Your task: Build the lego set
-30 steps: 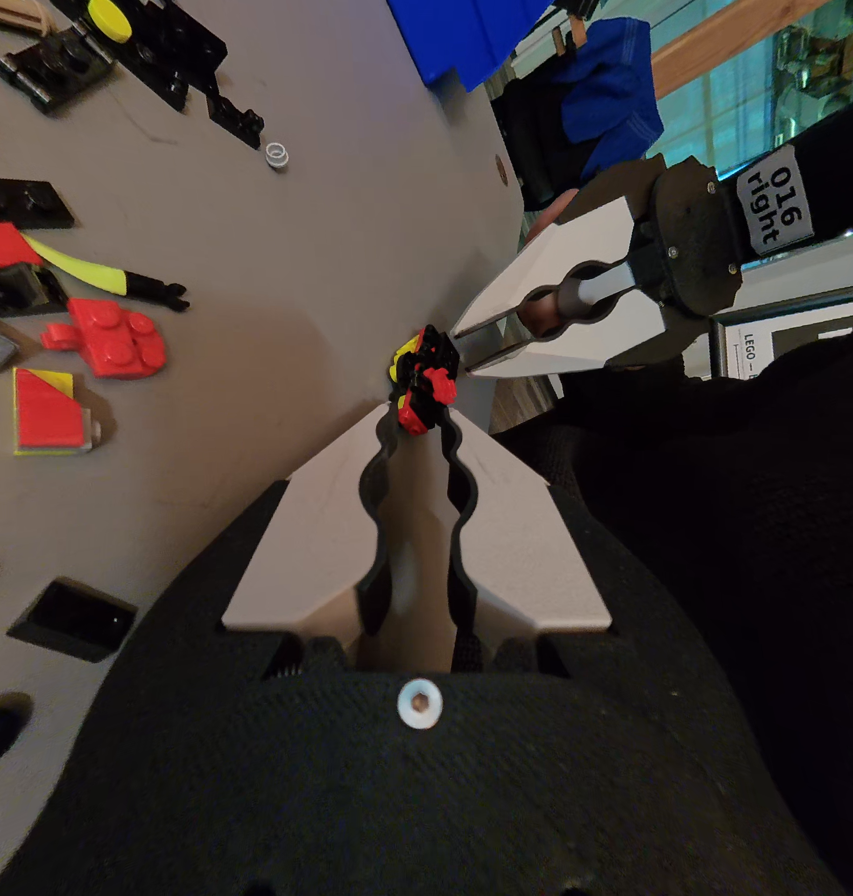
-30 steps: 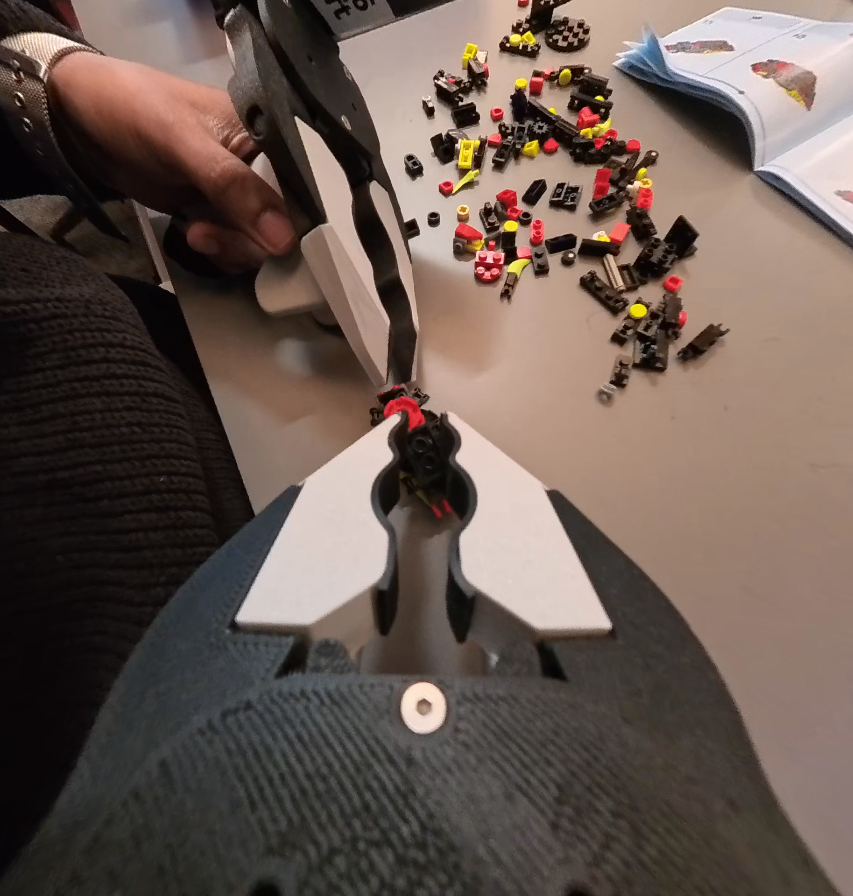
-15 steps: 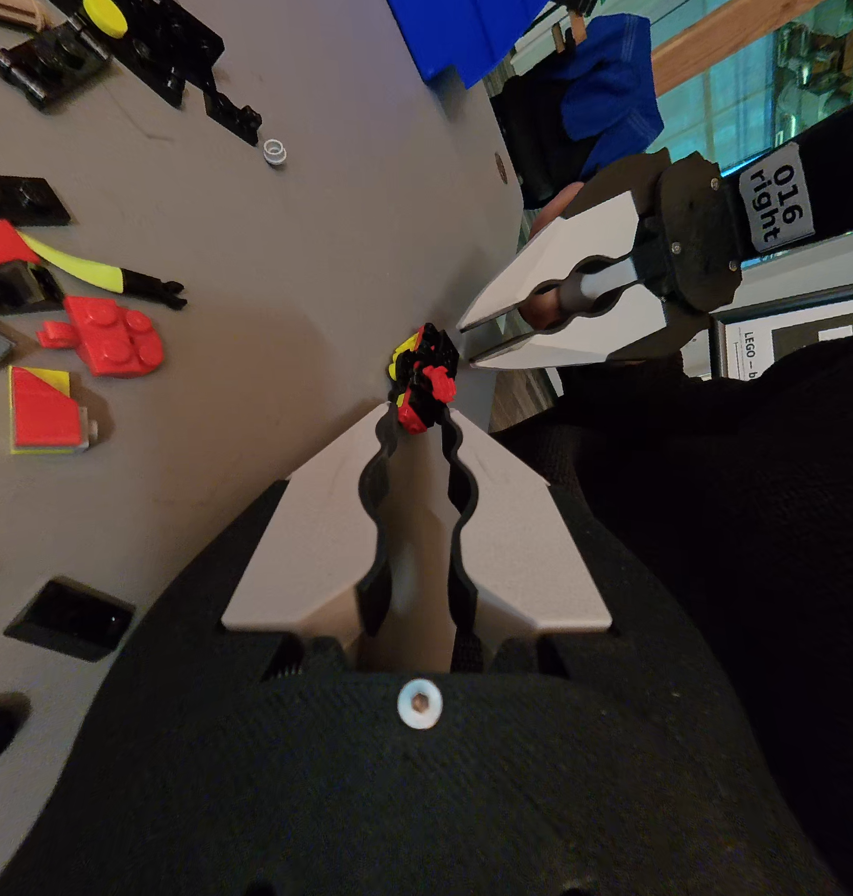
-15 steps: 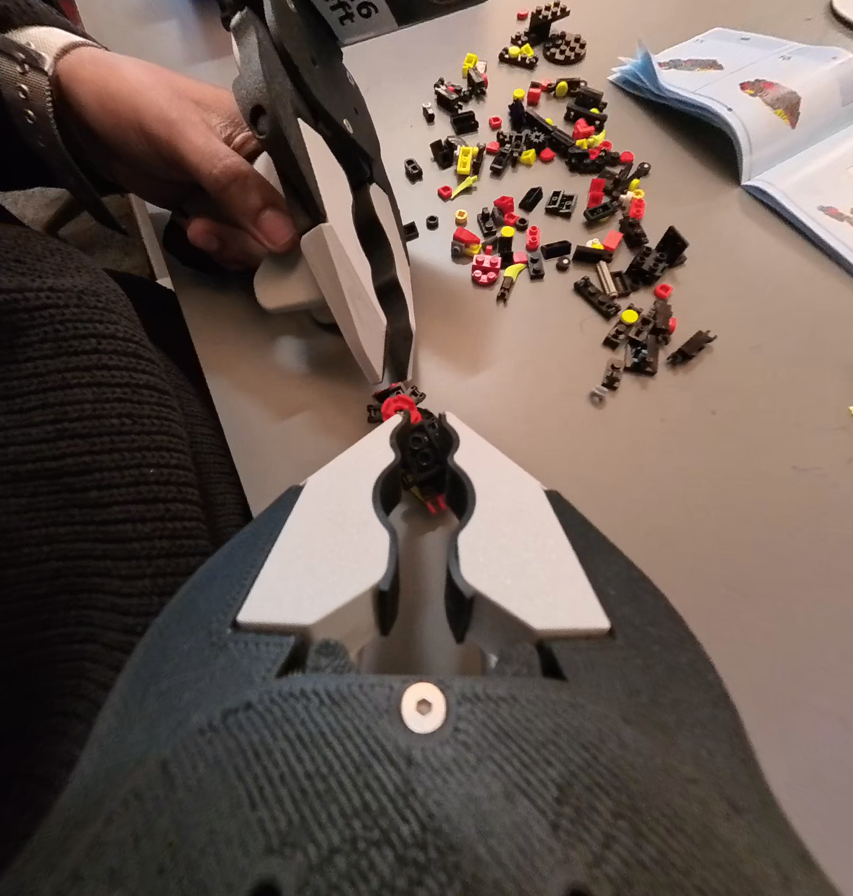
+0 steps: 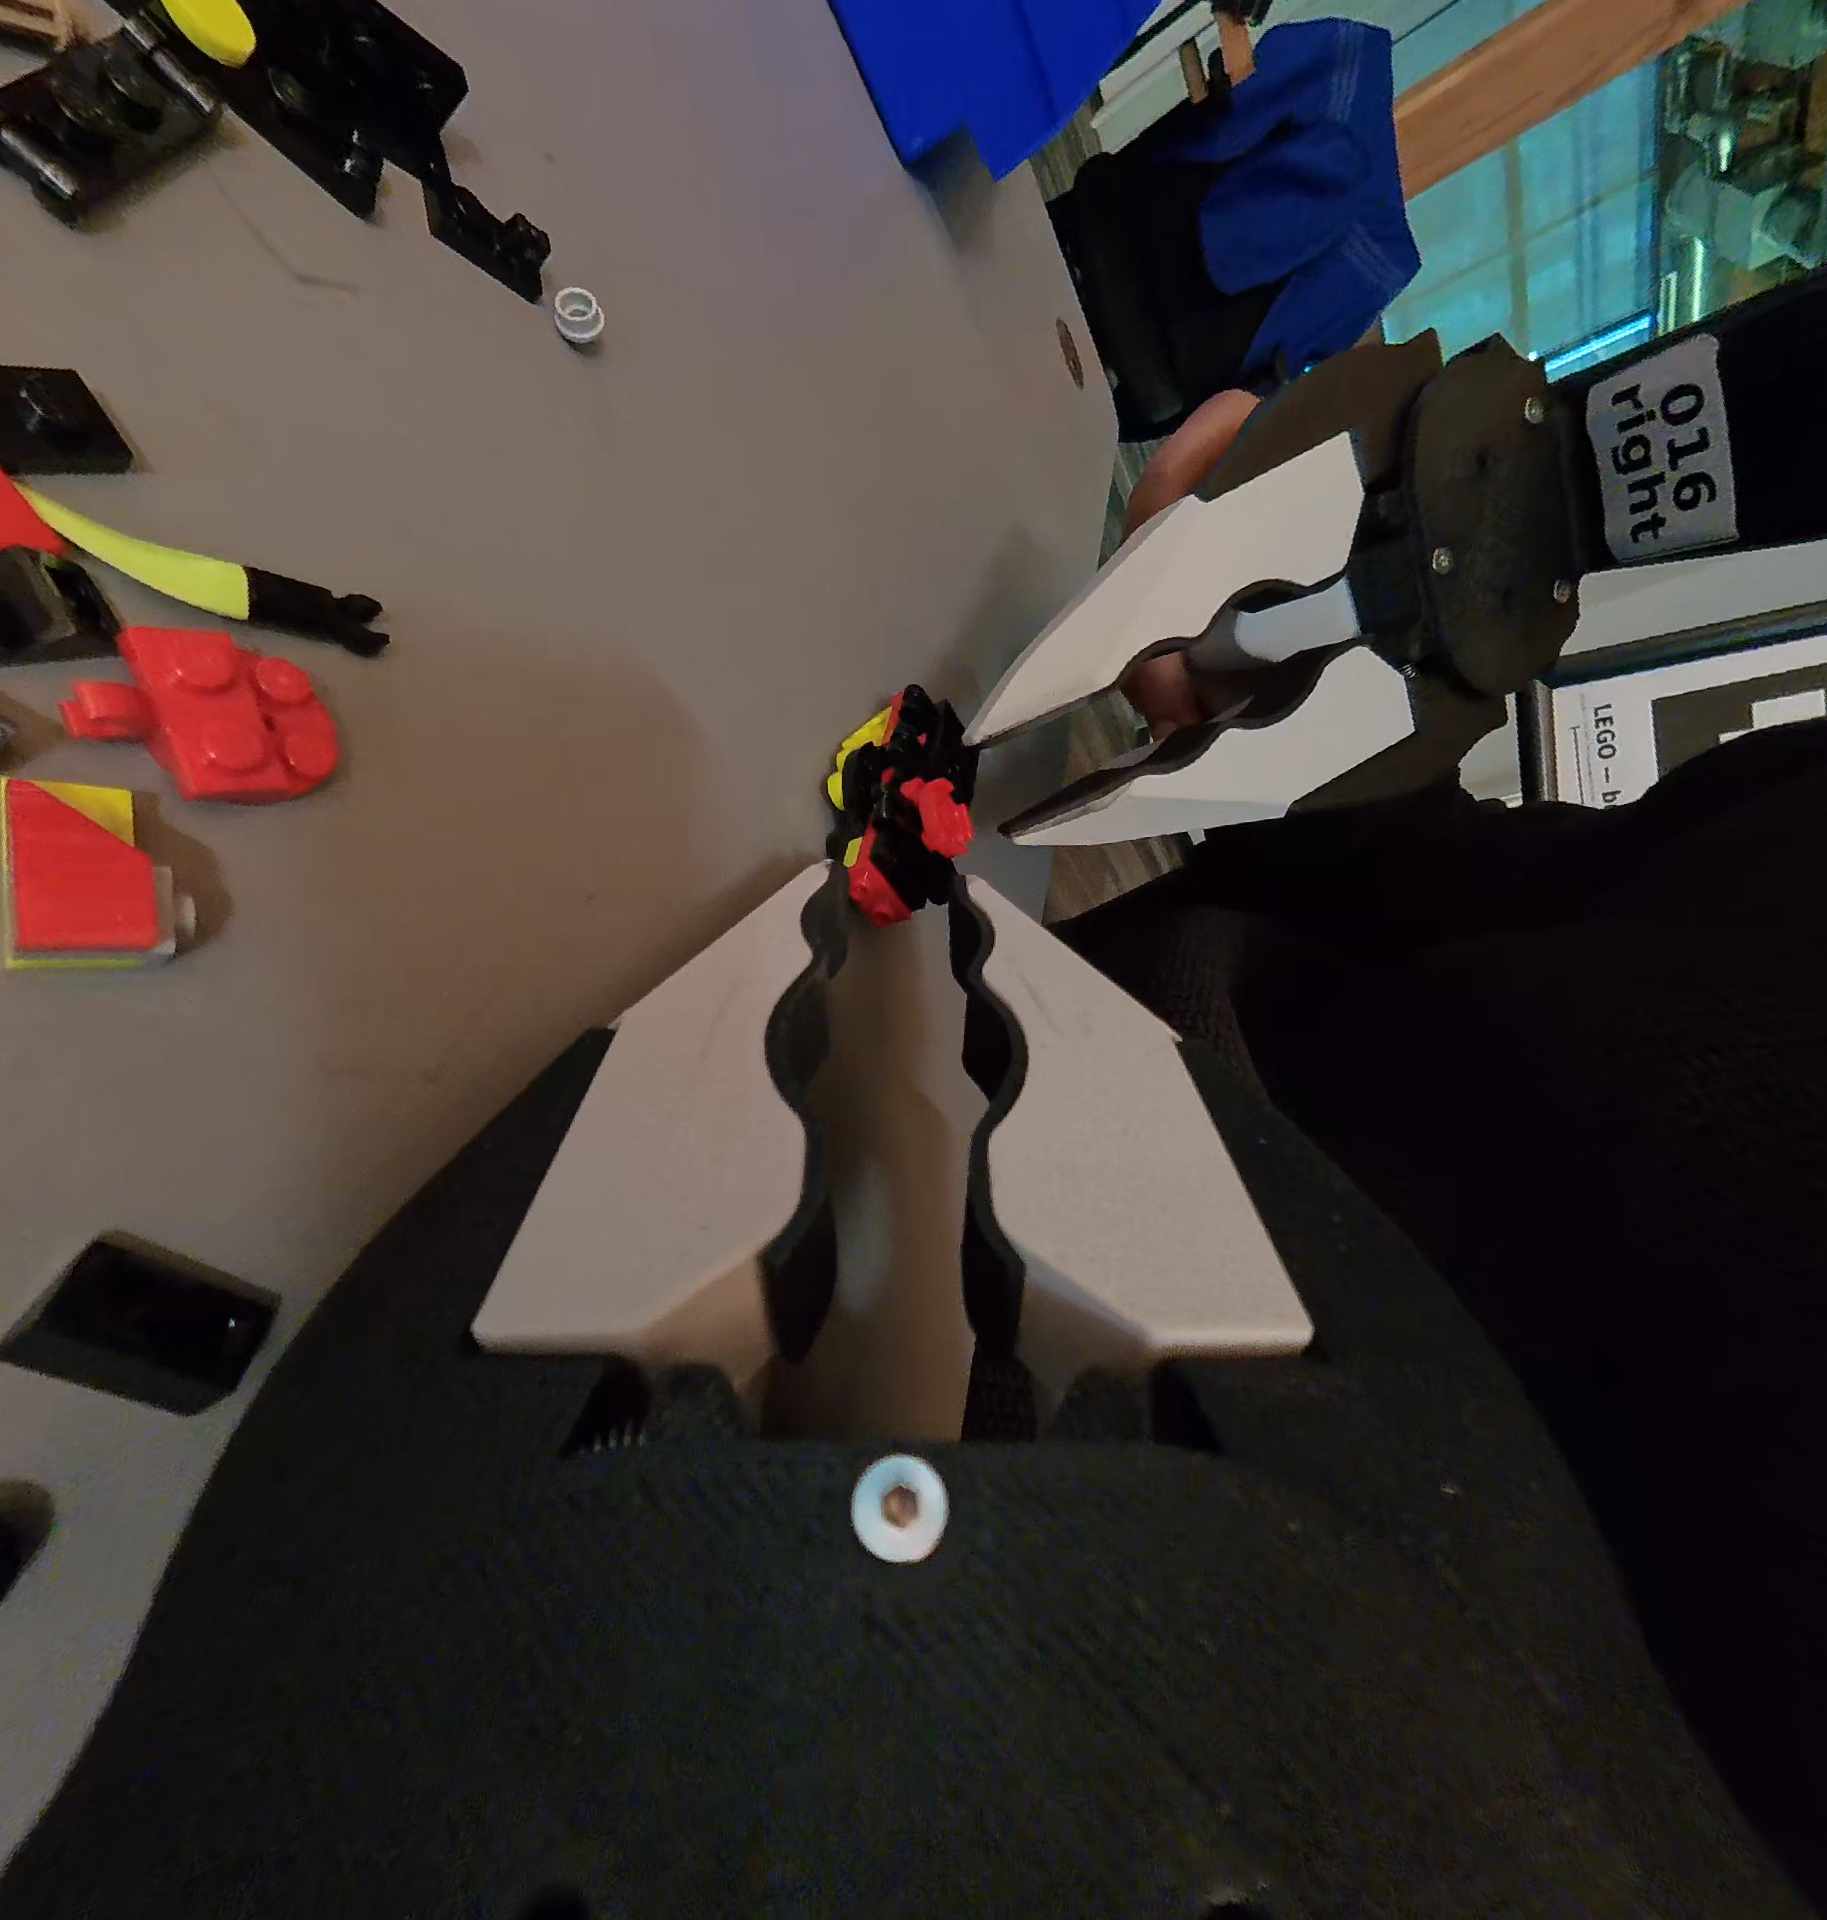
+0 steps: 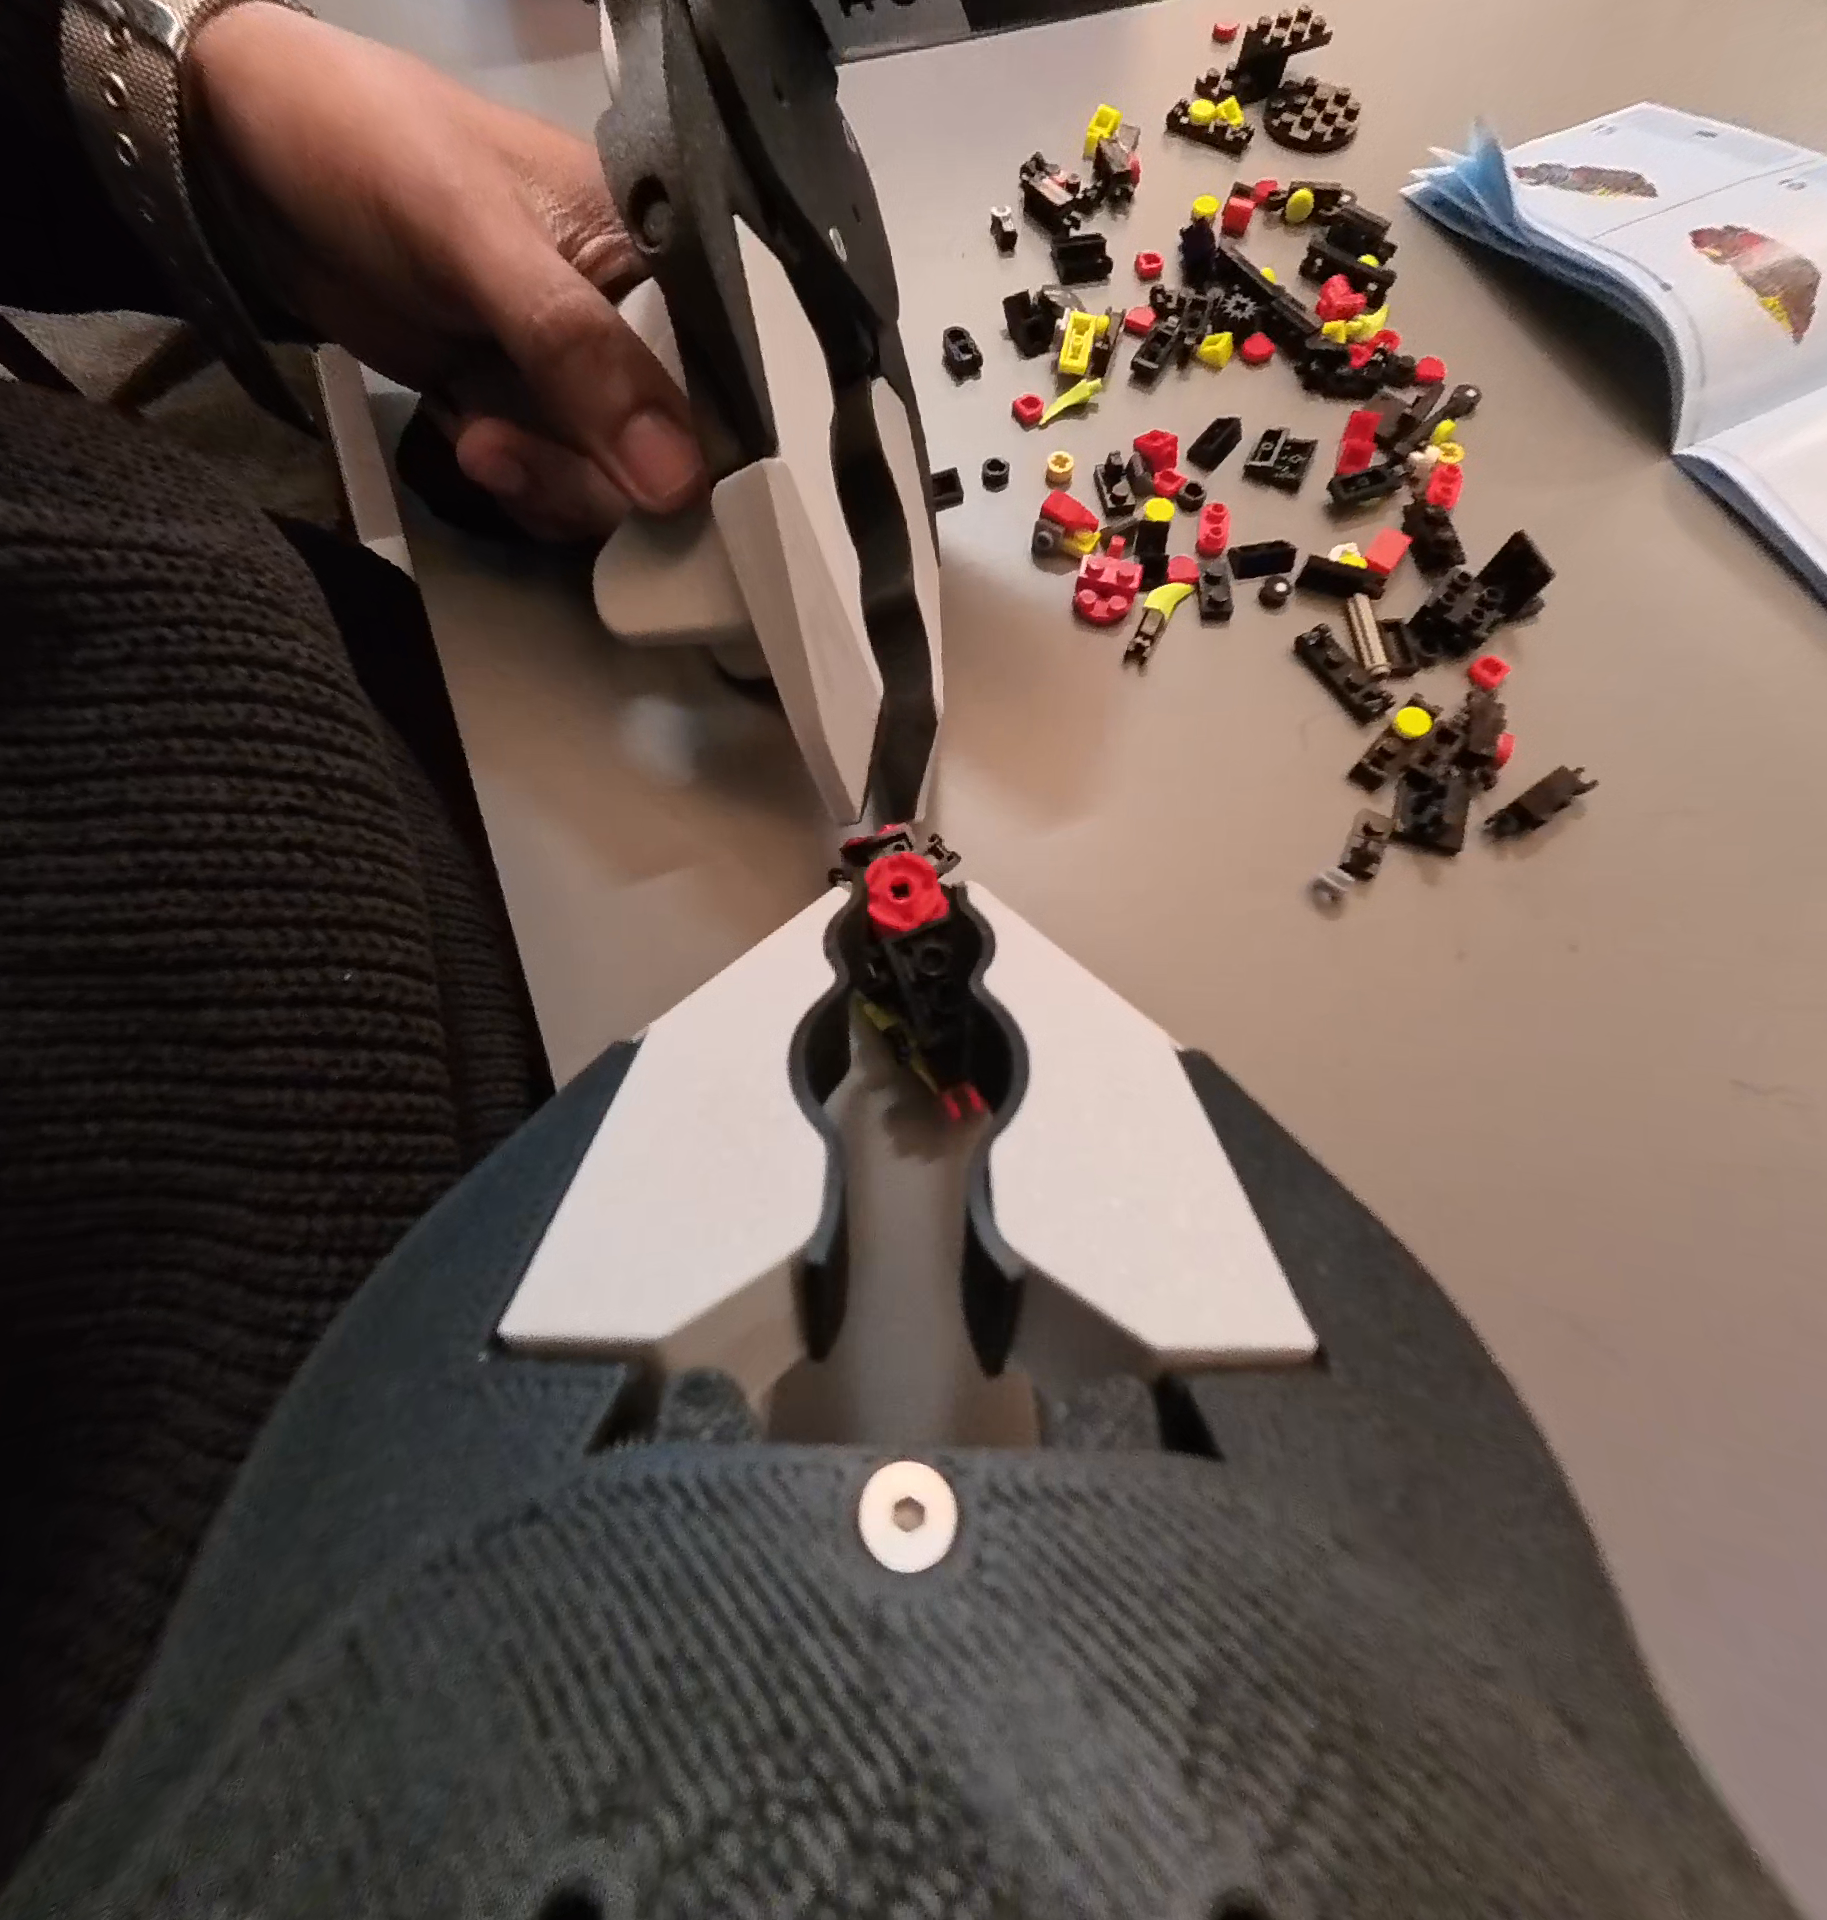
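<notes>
While loose bricks point(image 6: 1293, 436) and a booklet point(image 6: 1719, 260) litter the grey table point(image 6: 1304, 1039), my left gripper point(image 5: 893, 899) pinches the brick model point(image 5: 904, 800); my right gripper's point(image 5: 982, 784) tips stand parted beside it.

The booklet point(image 6: 1719, 270) runs off the right edge. The far bricks point(image 6: 1252, 312) are too tiny to sort. The black plate point(image 5: 15, 416) is cropped at the left.

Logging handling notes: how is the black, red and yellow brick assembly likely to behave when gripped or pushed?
The brick assembly looks rigid and light, being small plastic. Built from many clipped pieces, it may shed parts if pushed. The left gripper pinches only its lower end, so it could pivot.
</notes>
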`<act>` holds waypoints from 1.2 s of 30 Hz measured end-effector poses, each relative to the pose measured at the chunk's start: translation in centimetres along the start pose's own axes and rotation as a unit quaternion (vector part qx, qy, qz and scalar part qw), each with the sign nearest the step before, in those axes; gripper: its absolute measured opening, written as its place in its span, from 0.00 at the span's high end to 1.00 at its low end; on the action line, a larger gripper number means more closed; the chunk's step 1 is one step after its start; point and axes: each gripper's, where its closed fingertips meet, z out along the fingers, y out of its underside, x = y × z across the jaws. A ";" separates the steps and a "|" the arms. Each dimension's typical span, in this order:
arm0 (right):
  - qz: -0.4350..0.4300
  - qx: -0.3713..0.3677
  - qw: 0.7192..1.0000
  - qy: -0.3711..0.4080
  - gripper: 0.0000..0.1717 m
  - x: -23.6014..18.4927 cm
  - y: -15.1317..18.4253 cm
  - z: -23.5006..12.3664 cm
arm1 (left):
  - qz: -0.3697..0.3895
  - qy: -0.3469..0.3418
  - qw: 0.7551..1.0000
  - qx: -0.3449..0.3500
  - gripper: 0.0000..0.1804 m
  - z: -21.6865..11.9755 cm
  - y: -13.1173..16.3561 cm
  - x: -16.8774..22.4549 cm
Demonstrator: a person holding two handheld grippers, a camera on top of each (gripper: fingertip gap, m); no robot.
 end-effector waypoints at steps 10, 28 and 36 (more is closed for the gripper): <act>-0.003 0.000 1.000 0.004 0.91 0.0 0.1 -0.1 | 0.000 -0.001 1.000 0.001 0.91 0.0 -0.1 -0.1; -0.219 -0.138 0.962 -0.083 0.89 -0.1 0.6 -0.6 | 0.000 -0.008 1.000 0.006 0.90 0.1 -0.2 -0.1; -0.314 -0.208 0.910 -0.169 0.90 -0.6 0.2 0.6 | 0.000 -0.009 1.000 0.010 0.84 0.2 0.0 0.2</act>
